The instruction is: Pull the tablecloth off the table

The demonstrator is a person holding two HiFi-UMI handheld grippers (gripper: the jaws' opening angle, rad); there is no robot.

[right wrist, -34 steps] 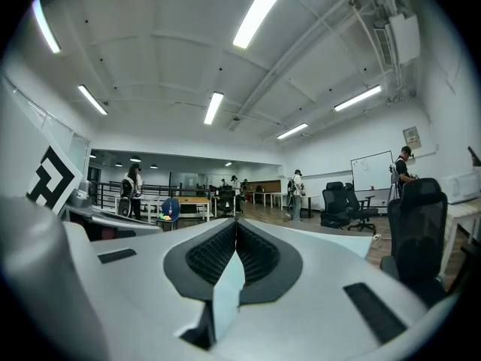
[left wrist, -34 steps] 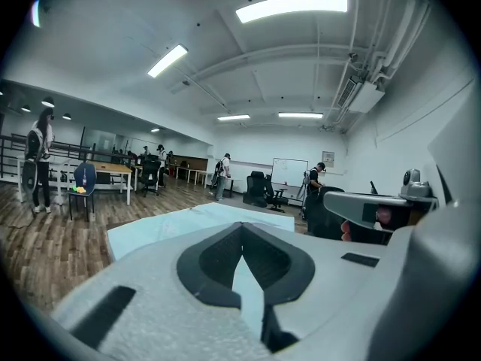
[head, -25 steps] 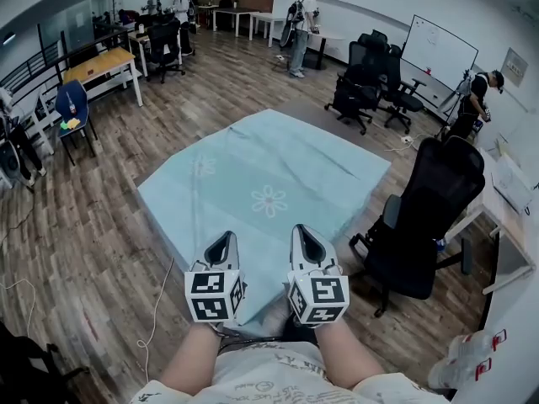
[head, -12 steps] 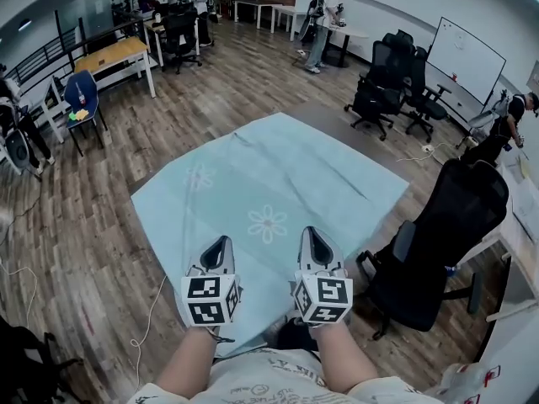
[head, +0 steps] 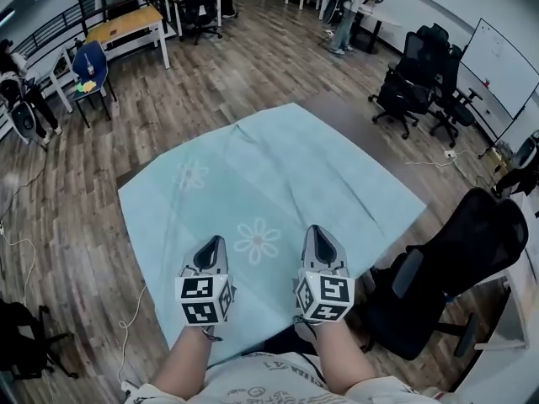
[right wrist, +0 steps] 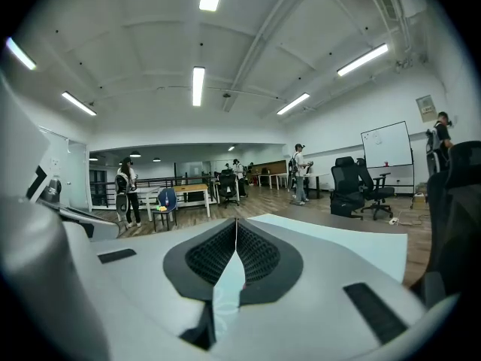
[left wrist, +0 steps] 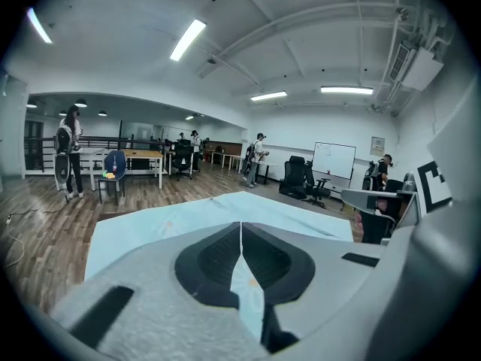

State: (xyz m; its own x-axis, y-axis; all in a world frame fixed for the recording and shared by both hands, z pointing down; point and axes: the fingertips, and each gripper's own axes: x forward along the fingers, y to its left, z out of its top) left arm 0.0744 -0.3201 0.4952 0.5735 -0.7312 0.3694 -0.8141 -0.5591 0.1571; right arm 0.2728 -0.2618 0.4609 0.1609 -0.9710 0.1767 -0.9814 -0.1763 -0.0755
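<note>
change: tablecloth has slid nearer; more bare table shows at the far corner
tablecloth: light blue, covers most of the top
left gripper: clamped on the cloth, near edge
right gripper: same, just beside it

a big open office is shown. black office chairs on wheels are seen on a brown wood plank floor, a white writing board is hung up, and a wood-topped desk with white legs is seen.
</note>
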